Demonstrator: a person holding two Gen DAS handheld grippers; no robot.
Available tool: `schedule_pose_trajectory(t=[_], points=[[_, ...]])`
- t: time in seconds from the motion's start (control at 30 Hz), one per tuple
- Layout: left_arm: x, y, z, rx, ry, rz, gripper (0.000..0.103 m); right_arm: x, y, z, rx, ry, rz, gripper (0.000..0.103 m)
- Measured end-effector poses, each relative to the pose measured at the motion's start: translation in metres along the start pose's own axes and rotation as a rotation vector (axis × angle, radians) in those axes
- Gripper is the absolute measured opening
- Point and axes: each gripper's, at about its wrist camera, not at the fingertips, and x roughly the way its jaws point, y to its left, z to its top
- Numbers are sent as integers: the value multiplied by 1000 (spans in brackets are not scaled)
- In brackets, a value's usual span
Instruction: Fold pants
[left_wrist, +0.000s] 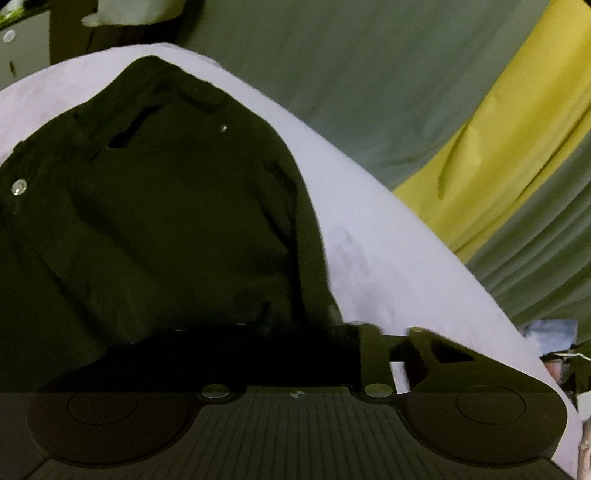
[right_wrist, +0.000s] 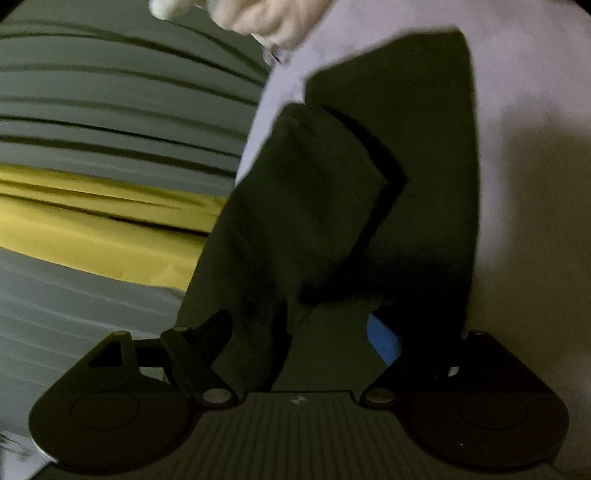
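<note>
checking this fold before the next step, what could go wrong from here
1. The pants look bunched between the right hand-held gripper fingers; a lift may drag extra layers and skew the fold.
2. The pants lie close to the edge of the white sheet, so a pull could slide them off it.
3. The left hand-held gripper tips are lost in dark cloth; its grip cannot be judged.
</note>
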Motion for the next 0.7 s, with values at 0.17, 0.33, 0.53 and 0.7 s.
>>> schedule_pose_trajectory(t=[0.17, 0.33, 0.53, 0.7], points=[[-17, 9, 1, -55, -51, -95, 5, 10, -3, 9, 29, -10, 14, 81], [-51, 16, -10, -103, -121, -168, 5, 18, 15, 22, -65, -62, -38, 58], [-99, 38, -22, -196, -171, -264, 5, 20, 7, 34, 0, -96, -66, 4], [-161, 50, -65, -155, -344, -356, 5, -17, 60, 44, -236, -187, 19, 3]])
